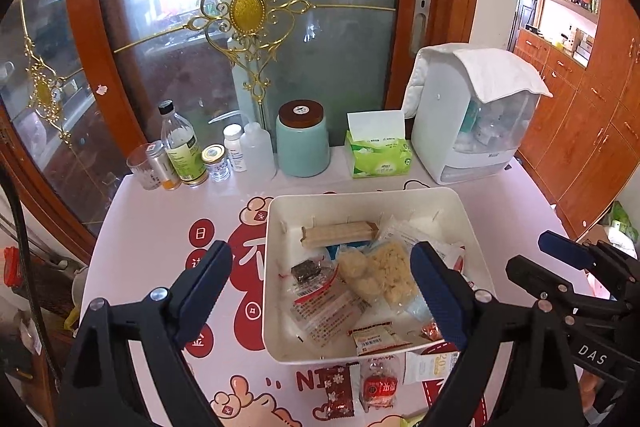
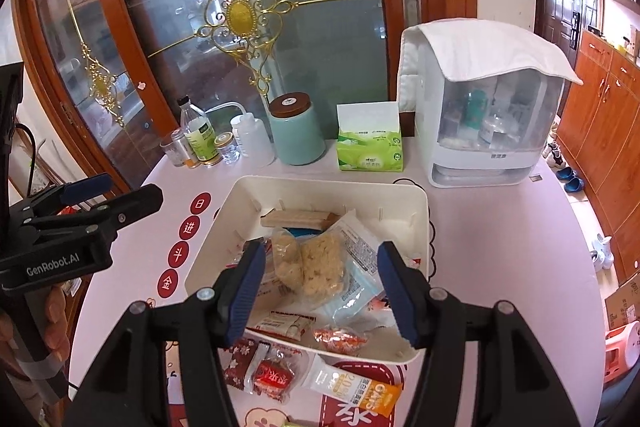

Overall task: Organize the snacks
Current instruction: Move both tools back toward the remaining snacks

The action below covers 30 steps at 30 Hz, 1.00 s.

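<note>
A white bin (image 1: 276,227) (image 2: 404,195) on the pink table holds several snack packets, among them a wafer bar (image 1: 340,233) (image 2: 298,218) and a clear bag of pale puffed snack (image 1: 380,273) (image 2: 316,265). In front of the bin lie a dark red candy (image 1: 338,393) (image 2: 239,363), a red round packet (image 1: 378,389) (image 2: 274,377) and a white-orange sachet (image 2: 356,389). My left gripper (image 1: 322,293) is open and empty above the bin's near left part. My right gripper (image 2: 322,293) is open and empty above the bin's front. The right gripper also shows in the left wrist view (image 1: 552,255).
At the table's back stand several bottles and jars (image 1: 184,151), a teal canister (image 1: 303,141) (image 2: 296,133), a green tissue box (image 1: 378,151) (image 2: 369,149) and a white cabinet with a cloth on top (image 1: 476,123) (image 2: 488,119). A glass door is behind.
</note>
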### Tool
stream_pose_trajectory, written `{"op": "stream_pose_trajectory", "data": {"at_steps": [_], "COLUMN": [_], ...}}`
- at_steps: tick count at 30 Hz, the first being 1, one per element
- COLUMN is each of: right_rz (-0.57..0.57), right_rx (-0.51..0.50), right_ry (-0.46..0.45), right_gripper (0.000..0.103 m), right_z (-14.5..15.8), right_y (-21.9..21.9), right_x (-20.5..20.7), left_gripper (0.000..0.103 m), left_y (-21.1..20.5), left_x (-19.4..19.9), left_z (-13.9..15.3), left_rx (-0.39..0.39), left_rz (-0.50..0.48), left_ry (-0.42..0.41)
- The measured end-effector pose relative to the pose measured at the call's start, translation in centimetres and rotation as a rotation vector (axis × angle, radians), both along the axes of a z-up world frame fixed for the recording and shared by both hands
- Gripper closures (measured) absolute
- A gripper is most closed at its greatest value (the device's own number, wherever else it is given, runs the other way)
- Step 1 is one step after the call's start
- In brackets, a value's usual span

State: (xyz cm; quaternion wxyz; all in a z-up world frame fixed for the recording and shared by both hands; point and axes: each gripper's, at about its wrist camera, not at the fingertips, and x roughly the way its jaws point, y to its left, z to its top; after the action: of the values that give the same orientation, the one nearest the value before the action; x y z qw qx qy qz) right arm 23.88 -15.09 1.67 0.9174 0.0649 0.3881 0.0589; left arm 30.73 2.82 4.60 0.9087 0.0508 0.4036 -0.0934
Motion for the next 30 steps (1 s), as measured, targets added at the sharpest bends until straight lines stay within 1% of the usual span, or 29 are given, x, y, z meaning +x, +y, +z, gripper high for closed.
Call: {"op": "stream_pose_trajectory", "data": {"at_steps": [7, 13, 18, 24, 27, 30], "right_rz": [0.005, 0.019, 0.025, 0.048, 0.053, 0.062], "right_rx": [-0.001, -0.001, 0.003, 0.010, 0.017, 0.028], "right_ry": [-0.012, 0.000, 0.029, 0.078, 0.101, 0.145], "right_gripper": [0.044, 0.044, 0.044, 0.044, 0.044, 0.044], "right_z": [0.6, -0.3, -2.0, -5.3, -7.5, -10.2], "right_y": [0.0, -0.1, -0.1, 0.3, 0.6, 1.1], "right_x": [-2.6, -5.1, -7.3, -9.9, -11.1, -12.1], "left_gripper": [0.013, 0.013, 0.013, 0.013, 0.013, 0.013], "left_y": [0.6, 0.9, 1.2, 1.7, 2.0, 2.6], "left_x": [-2.6, -4.9, -7.4, -10.4, -11.6, -12.5], "left_z": [1.0, 0.3, -1.5, -4.2, -6.4, -9.3], "left_rx": [0.008, 0.003, 0.005, 0.014, 0.019, 0.024], "left_rz": [0.012, 0.014, 0.017, 0.024, 0.029, 0.047], "left_ry": [-0.021, -0.001, 0.036, 0.074, 0.113, 0.167]}}
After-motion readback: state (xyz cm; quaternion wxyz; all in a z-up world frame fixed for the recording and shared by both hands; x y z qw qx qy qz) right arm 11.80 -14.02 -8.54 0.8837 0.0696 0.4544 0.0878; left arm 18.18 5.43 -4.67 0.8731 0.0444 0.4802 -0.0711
